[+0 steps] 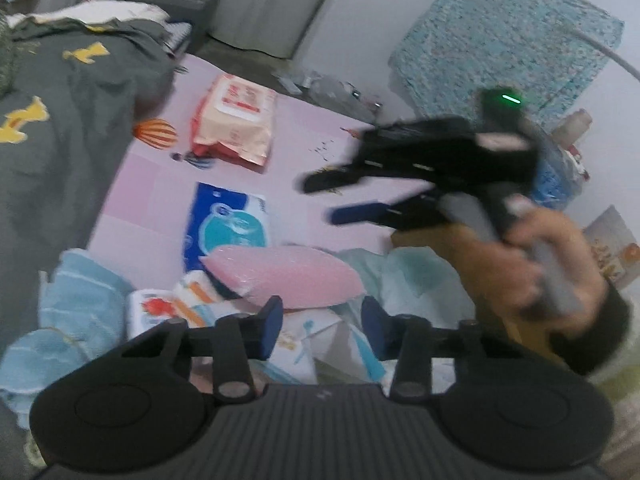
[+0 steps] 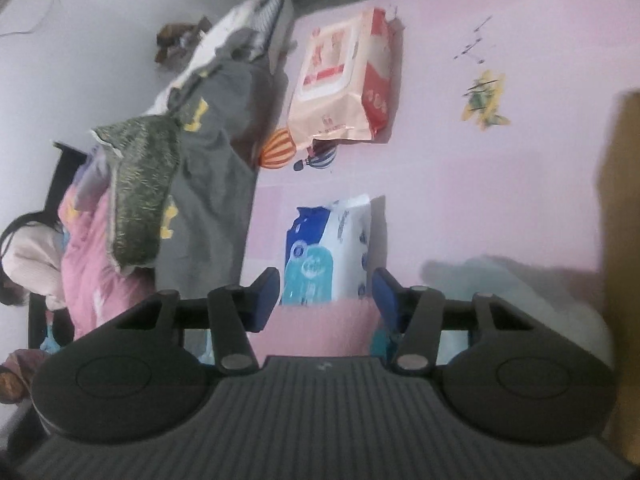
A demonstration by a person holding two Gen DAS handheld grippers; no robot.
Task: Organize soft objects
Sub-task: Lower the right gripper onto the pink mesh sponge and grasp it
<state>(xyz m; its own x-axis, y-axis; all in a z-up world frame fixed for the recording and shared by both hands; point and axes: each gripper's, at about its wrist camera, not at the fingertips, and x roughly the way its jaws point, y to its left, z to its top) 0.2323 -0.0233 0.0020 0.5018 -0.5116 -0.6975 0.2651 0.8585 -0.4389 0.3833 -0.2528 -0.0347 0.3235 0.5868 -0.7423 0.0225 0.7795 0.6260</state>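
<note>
In the left wrist view my left gripper [image 1: 323, 326] hangs over a heap of soft packs. Its blue pads sit close against the sides of a white tissue packet [image 1: 316, 340]. A pink bubble pouch [image 1: 288, 276] lies just beyond the fingertips. A light blue towel [image 1: 72, 312] is to the left and a pale blue cloth [image 1: 420, 280] to the right. A hand [image 1: 540, 264] holds my right gripper [image 1: 320, 200] in the air above the pink floor mat [image 1: 320, 140], jaws apart with nothing between them. In the right wrist view my right gripper [image 2: 325, 292] looks down on the pink pouch [image 2: 324, 320].
A red and beige wipes pack [image 1: 234, 120] [image 2: 344, 80] and a blue and white pack [image 1: 228, 220] [image 2: 328, 248] lie on the mat. A grey quilt [image 1: 60, 120] borders it. A teal cushion [image 1: 508, 40] leans on the wall. A brown box [image 2: 620, 200] stands at the right.
</note>
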